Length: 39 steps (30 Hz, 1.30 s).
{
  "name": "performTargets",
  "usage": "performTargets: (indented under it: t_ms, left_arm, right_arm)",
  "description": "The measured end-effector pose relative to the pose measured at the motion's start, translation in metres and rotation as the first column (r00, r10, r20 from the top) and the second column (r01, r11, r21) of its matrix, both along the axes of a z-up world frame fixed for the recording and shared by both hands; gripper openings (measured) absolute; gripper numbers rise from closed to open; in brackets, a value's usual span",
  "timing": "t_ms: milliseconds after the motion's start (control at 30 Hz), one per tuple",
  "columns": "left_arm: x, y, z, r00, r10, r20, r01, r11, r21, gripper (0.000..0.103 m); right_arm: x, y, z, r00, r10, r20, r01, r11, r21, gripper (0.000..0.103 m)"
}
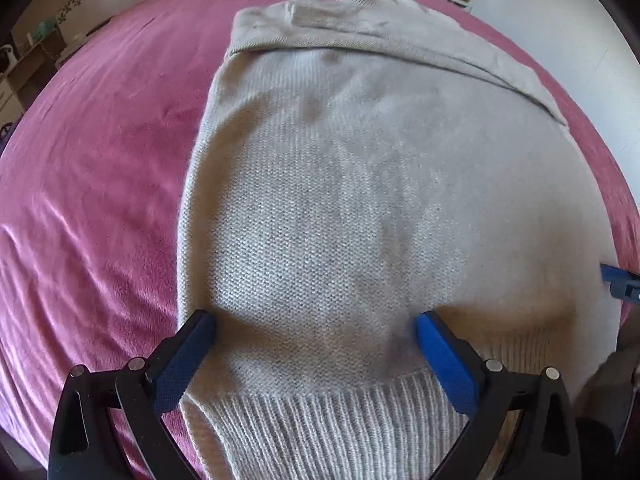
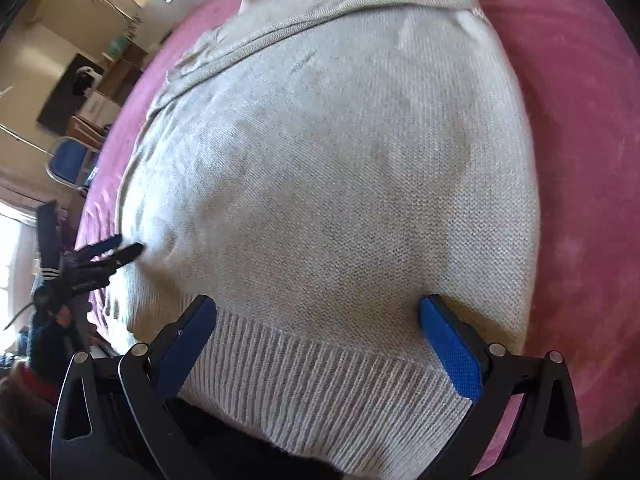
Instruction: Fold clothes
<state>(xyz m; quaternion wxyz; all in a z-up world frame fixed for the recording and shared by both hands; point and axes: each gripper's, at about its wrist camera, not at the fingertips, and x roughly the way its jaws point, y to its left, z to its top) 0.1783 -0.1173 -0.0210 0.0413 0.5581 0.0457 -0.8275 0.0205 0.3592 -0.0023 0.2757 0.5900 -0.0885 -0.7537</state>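
A beige knit sweater (image 1: 340,200) lies flat on a pink blanket (image 1: 92,160), with a sleeve folded across its far end (image 1: 360,36). Its ribbed hem (image 1: 328,412) is nearest me. My left gripper (image 1: 316,332) is open, its blue-padded fingers spread over the hem's left part. My right gripper (image 2: 318,316) is open over the hem's right part (image 2: 320,384) of the sweater (image 2: 340,160). The right gripper's tip shows at the right edge of the left wrist view (image 1: 620,280). The left gripper shows at the left in the right wrist view (image 2: 108,256).
The pink blanket (image 2: 580,160) covers the bed all around the sweater. A blue chair (image 2: 70,160) and shelves with boxes (image 2: 100,92) stand beyond the bed's left side. A white wall (image 1: 560,20) lies past the bed's far right.
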Motion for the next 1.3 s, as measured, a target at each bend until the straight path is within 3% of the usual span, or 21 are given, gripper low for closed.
performTargets:
  t_ms: [133,300,400,500,633,700,767,867,967,1033,1167,1300]
  left_arm:
    - [0.003,0.012,-0.003,1.0,-0.003,-0.003,0.003,0.998,-0.062,0.103]
    - [0.001,0.012,-0.004,1.0,0.025,0.008,-0.025,0.998,-0.056,0.103]
    - [0.002,0.012,-0.004,1.0,0.015,-0.004,-0.016,0.998,-0.056,0.103]
    - [0.0,0.011,-0.001,0.999,-0.052,-0.012,0.051,0.997,-0.053,0.103]
    - [-0.019,0.005,0.021,0.991,-0.132,0.009,0.132,0.991,0.029,0.103]
    - [-0.043,0.002,0.047,0.985,-0.169,-0.026,0.17,0.985,0.04,0.103]
    - [-0.078,-0.001,0.075,0.978,-0.189,-0.083,0.191,0.981,0.017,0.103]
    - [-0.15,-0.011,0.109,0.965,-0.222,-0.136,0.215,0.974,-0.065,0.103]
    - [-0.235,-0.02,0.123,0.957,-0.243,-0.156,0.223,0.965,-0.134,0.103]
    - [-0.282,-0.036,0.122,0.961,-0.227,-0.155,0.219,0.974,-0.063,0.103]
    - [-0.356,-0.06,0.117,0.972,-0.138,-0.193,0.164,0.978,0.131,0.103]
    - [-0.413,-0.085,0.093,0.982,-0.044,-0.183,0.106,0.931,0.349,0.103]
  right_arm:
    - [0.005,-0.016,-0.002,0.996,0.084,-0.029,-0.081,0.992,0.101,0.103]
    - [0.015,-0.041,-0.006,0.983,0.179,-0.047,-0.16,0.95,0.267,0.103]
    - [0.017,-0.036,-0.006,0.989,0.131,-0.061,-0.114,0.967,0.229,0.103]
    - [0.019,-0.026,-0.003,0.993,0.084,-0.079,-0.071,0.985,0.157,0.103]
    - [0.008,-0.035,0.009,0.978,0.207,-0.025,-0.201,0.969,0.14,0.103]
    - [-0.013,-0.04,0.028,0.969,0.243,-0.036,-0.24,0.968,0.07,0.103]
    - [-0.047,-0.048,0.049,0.962,0.262,-0.077,-0.257,0.964,0.063,0.103]
    - [-0.11,-0.061,0.076,0.952,0.274,-0.134,-0.271,0.962,0.04,0.103]
    - [-0.195,-0.074,0.095,0.952,0.258,-0.166,-0.253,0.966,0.05,0.103]
    - [-0.246,-0.082,0.096,0.964,0.226,-0.14,-0.221,0.974,0.047,0.103]
    - [-0.355,-0.083,0.078,0.991,0.125,-0.041,-0.127,0.991,-0.05,0.103]
    - [-0.422,-0.082,0.068,0.999,0.043,0.006,-0.041,0.971,-0.235,0.103]
